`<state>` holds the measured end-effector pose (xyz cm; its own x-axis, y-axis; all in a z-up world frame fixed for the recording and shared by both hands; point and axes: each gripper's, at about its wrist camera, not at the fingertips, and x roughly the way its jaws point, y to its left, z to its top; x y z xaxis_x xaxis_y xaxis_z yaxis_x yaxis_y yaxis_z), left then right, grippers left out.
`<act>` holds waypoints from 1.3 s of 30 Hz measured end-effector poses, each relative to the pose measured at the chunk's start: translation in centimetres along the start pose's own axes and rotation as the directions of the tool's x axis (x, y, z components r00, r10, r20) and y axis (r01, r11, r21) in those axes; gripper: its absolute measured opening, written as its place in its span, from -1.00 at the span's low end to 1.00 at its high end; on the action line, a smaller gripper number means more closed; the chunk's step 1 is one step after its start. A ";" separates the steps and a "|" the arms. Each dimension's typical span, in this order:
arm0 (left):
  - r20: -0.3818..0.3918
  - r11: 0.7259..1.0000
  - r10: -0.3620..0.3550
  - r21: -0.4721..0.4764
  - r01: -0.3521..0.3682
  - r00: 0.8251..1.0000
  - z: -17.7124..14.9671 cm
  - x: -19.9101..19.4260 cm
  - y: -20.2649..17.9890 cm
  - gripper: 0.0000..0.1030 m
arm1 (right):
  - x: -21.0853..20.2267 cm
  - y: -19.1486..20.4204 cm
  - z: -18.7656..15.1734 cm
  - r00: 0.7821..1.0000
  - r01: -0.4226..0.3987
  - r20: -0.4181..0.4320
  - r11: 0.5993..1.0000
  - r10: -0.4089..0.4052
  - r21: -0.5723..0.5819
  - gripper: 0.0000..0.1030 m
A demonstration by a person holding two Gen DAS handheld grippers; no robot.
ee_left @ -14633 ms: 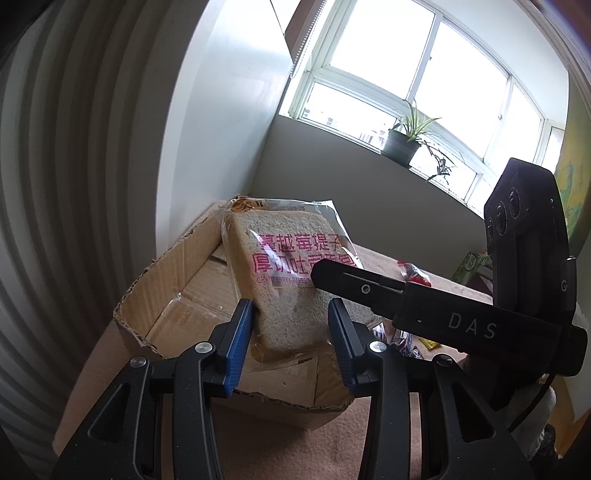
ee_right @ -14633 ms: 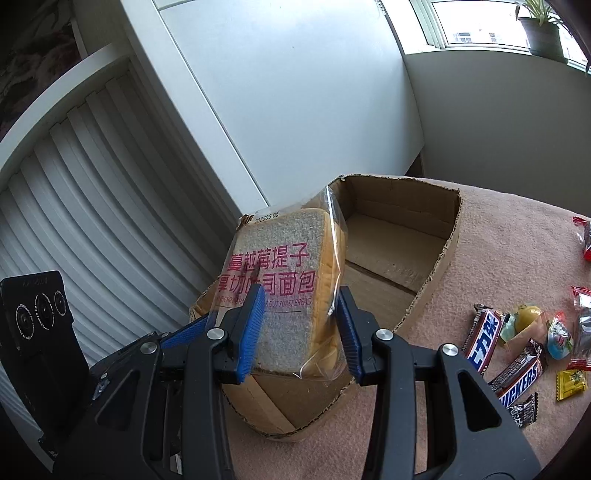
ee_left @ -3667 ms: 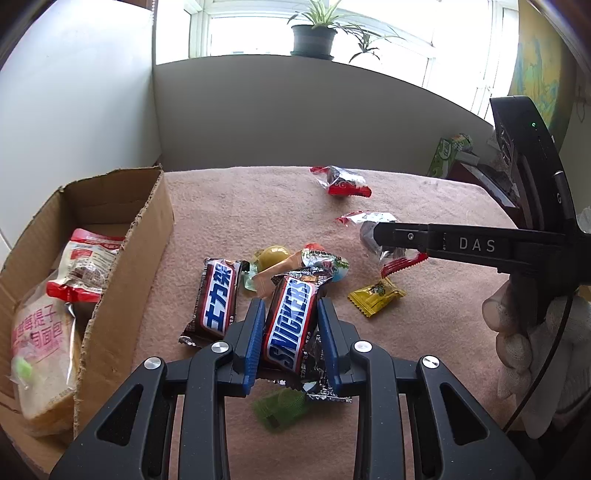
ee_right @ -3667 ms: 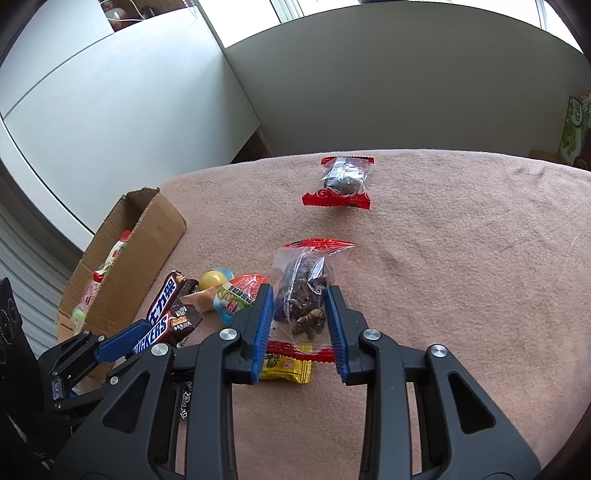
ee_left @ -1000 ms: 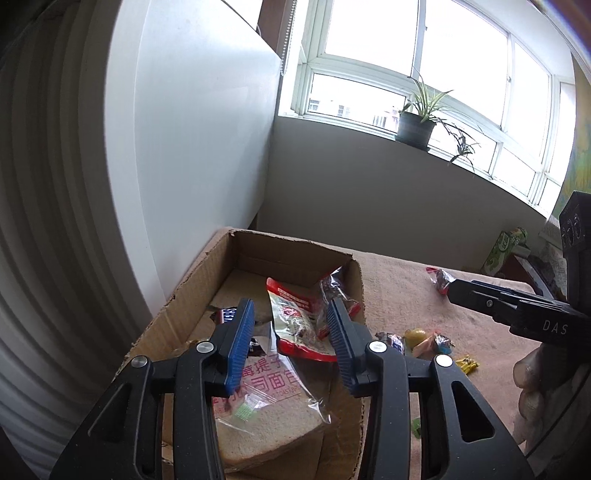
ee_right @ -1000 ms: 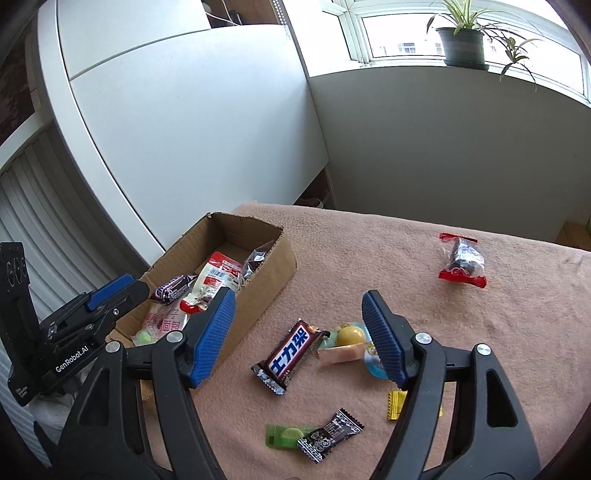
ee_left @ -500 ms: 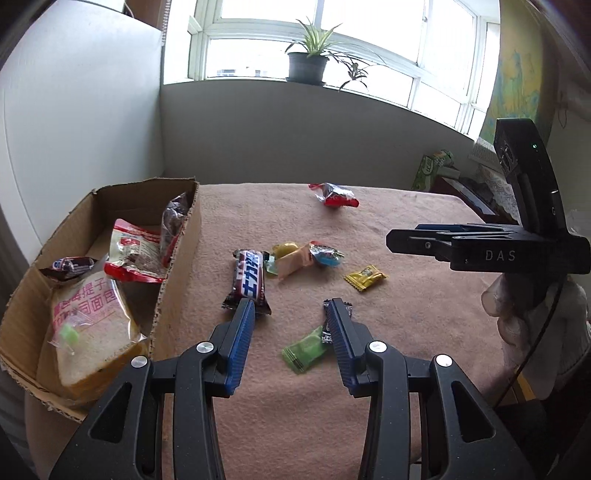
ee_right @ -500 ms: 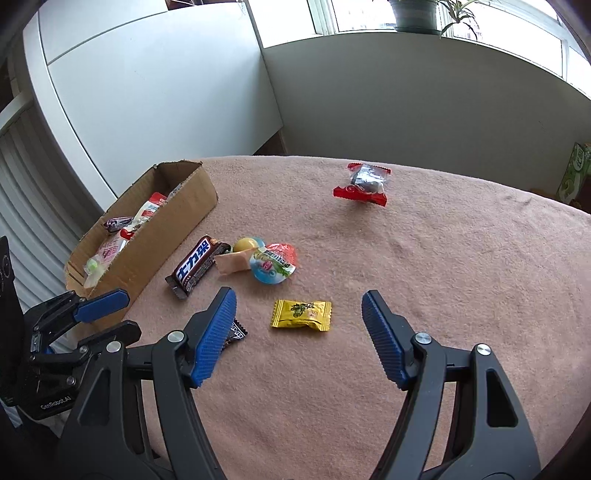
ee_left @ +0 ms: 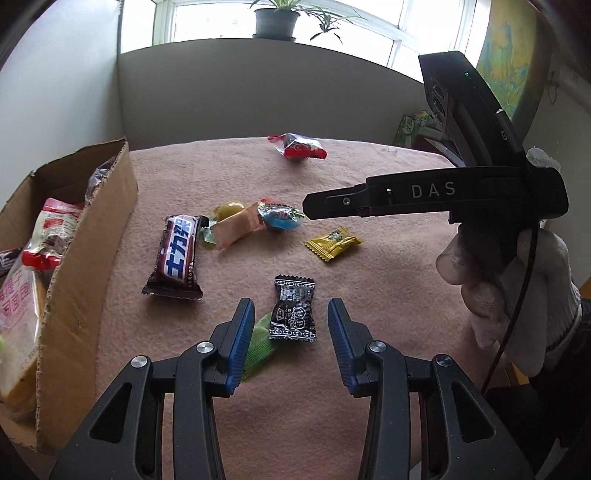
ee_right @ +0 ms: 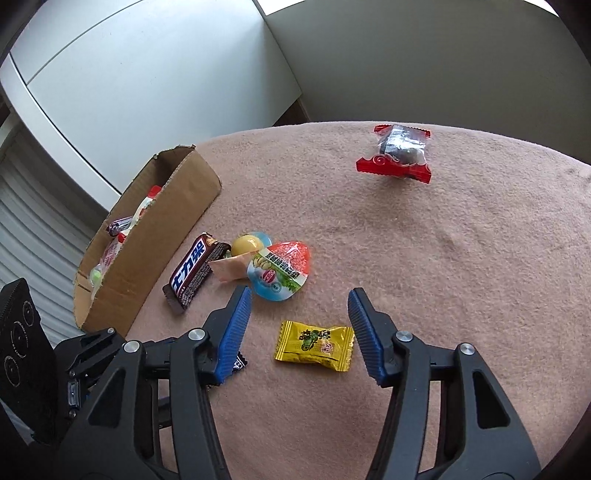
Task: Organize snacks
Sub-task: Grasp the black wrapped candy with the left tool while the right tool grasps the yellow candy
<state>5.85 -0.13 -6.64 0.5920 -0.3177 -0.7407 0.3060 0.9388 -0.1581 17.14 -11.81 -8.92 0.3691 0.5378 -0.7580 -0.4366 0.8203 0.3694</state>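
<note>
My left gripper (ee_left: 291, 314) is open, its fingers either side of a small black candy (ee_left: 293, 308) that overlaps a green candy (ee_left: 258, 345) on the pink cloth. My right gripper (ee_right: 298, 301) is open and empty above a yellow candy (ee_right: 314, 345); it also shows in the left wrist view (ee_left: 306, 202). A Snickers bar (ee_left: 177, 256) (ee_right: 194, 271), a yellow ball sweet (ee_right: 246, 244), a peach wrapper (ee_left: 236, 230) and a jelly cup (ee_right: 280, 271) lie mid-table. A red-edged bag (ee_right: 397, 155) lies far back. The cardboard box (ee_left: 85, 258) (ee_right: 147, 236) at left holds bread and red-white packets.
The table is covered by a pink cloth (ee_right: 443, 258) with its edge near the bottom right. A grey wall and a window sill with a potted plant (ee_left: 275, 18) stand behind. A green carton (ee_left: 413, 125) sits off the table's far right.
Both grippers have dropped closer to the table: the left over the black and green candies, the right over the yellow candy. Both remain open and empty.
</note>
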 end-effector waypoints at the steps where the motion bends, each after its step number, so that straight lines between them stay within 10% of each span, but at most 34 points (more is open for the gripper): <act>1: -0.003 1.000 0.002 0.003 -0.002 1.000 0.0 0.2 -0.1 -0.23 | 0.3 0.2 0.0 1.000 0.003 -0.010 1.000 -0.003 -0.011 0.09; 39: -0.028 0.993 0.096 0.065 -0.094 0.995 0.1 2.5 -1.1 -0.52 | -1.2 3.3 -5.3 0.984 0.154 -0.034 0.935 -0.174 -0.321 -0.27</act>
<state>7.06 -1.98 -8.22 0.5977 -0.2226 -0.7702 0.2973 0.9537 -0.0450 10.89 -10.78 -9.61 0.4112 0.3803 -0.8284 -0.6144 0.7870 0.0563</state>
